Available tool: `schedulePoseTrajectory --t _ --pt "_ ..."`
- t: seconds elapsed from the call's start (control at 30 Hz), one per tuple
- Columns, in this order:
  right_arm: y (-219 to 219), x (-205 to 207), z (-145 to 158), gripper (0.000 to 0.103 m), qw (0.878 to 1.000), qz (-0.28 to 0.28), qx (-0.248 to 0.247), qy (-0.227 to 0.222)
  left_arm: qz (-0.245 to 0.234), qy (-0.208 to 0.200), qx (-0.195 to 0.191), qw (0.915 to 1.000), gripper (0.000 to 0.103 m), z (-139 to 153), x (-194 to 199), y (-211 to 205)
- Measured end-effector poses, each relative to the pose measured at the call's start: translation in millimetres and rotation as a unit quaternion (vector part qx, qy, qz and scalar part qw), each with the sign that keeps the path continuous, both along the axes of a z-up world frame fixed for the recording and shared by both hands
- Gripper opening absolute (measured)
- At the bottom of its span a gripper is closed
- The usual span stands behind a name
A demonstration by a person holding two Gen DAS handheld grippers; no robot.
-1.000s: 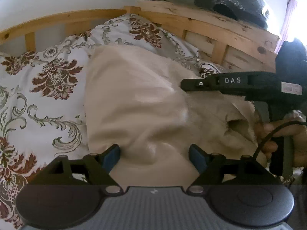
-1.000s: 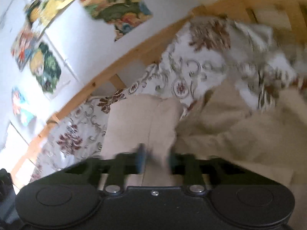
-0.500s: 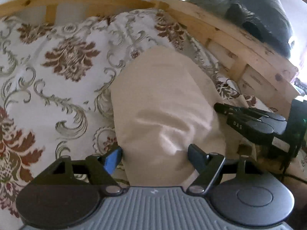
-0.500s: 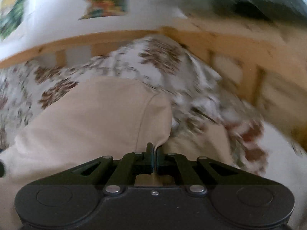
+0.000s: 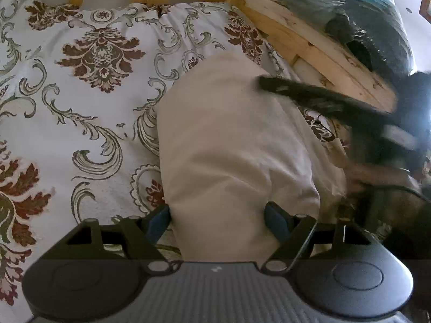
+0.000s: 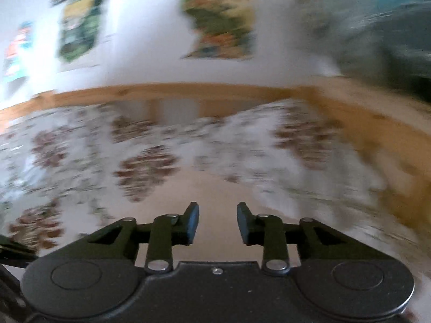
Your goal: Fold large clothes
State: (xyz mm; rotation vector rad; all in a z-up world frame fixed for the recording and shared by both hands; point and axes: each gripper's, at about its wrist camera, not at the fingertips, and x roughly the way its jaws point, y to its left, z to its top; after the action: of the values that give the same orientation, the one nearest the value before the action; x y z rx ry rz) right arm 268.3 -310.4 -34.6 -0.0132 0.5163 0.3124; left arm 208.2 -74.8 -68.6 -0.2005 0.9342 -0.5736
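Observation:
A large beige garment (image 5: 229,140) lies folded into a long strip on the patterned bedspread (image 5: 94,107). My left gripper (image 5: 216,215) stands open over its near end, and the cloth fills the gap between the blue pads (image 5: 159,219). In the left wrist view my right gripper (image 5: 309,97) is a blurred black shape above the garment's right edge, with a hand (image 5: 377,172) on its grip. In its own blurred view, my right gripper (image 6: 218,223) has its jaws opening. Nothing is pinched between them, and the beige garment (image 6: 215,188) lies below.
A wooden bed frame (image 5: 309,45) runs along the far and right sides of the bed. Dark plastic-wrapped bundles (image 5: 350,13) sit on top of it at the right. Colourful posters (image 6: 221,18) hang on the white wall behind the rail (image 6: 188,94).
My right gripper was shut on a fold of the beige garment; it has let go, its jaws have parted and it has swung up and away. My left gripper rolled and sank a little.

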Motion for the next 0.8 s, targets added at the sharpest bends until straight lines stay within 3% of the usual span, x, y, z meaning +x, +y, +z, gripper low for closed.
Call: schedulePoseTrajectory --t 0.13,0.3,0.37,0.47,0.53,0.57,0.6,0.73,0.8 --pt "30 36 -43 0.039 0.996 0.032 -0.071 0.053 0.015 0.017 -0.018 0.9996 0.08 -7 4 8" --pt "34 57 -79 0.037 0.995 0.005 -0.045 0.086 0.029 0.033 -0.041 0.9982 0.085 -15 9 15" --pt "34 57 -70 0.038 0.995 0.0 -0.053 0.09 0.032 0.034 -0.034 0.9983 0.086 -14 9 15" --pt "24 28 -34 0.04 0.997 -0.022 -0.055 0.05 0.043 0.027 -0.024 0.9984 0.086 -11 5 13" --pt "3 1 -10 0.059 0.997 -0.057 -0.04 0.038 0.049 0.023 -0.02 0.9983 0.087 -9 3 11" --pt "-11 -15 2 0.074 0.996 -0.081 -0.031 0.033 0.051 0.018 -0.016 0.9984 0.088 -8 2 10" --pt "-22 -29 8 0.08 0.994 -0.099 -0.022 0.029 0.053 0.014 -0.012 0.9984 0.092 -8 1 10" --pt "-72 -77 10 0.079 0.979 -0.186 -0.029 0.082 0.062 0.022 -0.023 0.9976 0.095 -7 1 16" --pt "-93 -99 1 0.07 0.97 -0.216 0.003 0.112 0.068 0.026 -0.024 0.9971 0.096 -7 1 17"
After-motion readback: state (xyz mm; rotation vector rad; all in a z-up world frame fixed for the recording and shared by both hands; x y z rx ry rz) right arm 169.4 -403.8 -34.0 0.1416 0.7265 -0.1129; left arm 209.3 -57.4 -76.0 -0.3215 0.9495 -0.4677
